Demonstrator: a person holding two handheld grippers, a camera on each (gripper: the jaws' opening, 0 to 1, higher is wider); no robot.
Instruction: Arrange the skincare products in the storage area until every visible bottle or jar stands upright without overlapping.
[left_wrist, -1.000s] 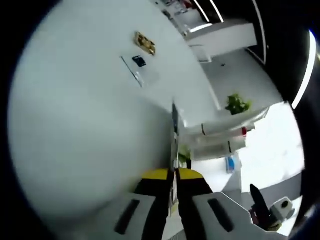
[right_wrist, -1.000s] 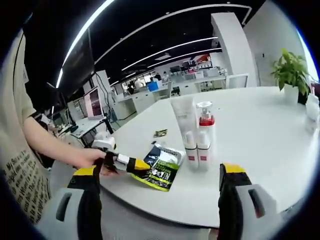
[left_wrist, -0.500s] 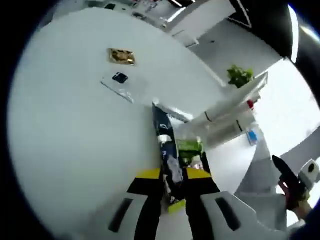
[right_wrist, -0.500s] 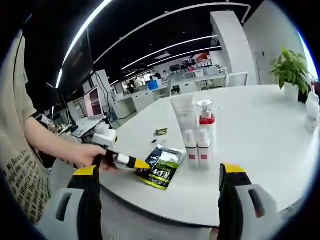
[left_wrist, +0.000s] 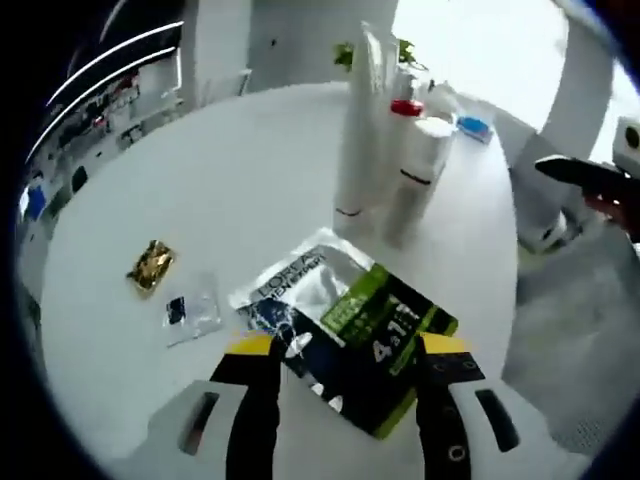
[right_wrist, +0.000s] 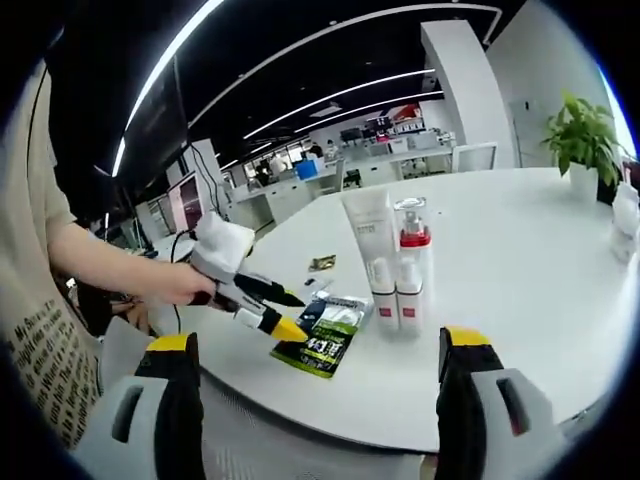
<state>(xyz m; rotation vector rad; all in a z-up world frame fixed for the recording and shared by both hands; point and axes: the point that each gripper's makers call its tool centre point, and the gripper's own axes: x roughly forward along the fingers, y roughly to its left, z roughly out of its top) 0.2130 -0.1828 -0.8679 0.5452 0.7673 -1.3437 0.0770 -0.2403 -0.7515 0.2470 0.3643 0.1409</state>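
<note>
Left tool (left_wrist: 345, 365) open over sachet (left_wrist: 345, 335)

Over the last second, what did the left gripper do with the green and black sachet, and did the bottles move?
The left gripper opened and let go of the flat green and black sachet, now lying on the round white table, and lifted off. The white bottles and tube stayed upright; the right gripper stayed open.
</note>
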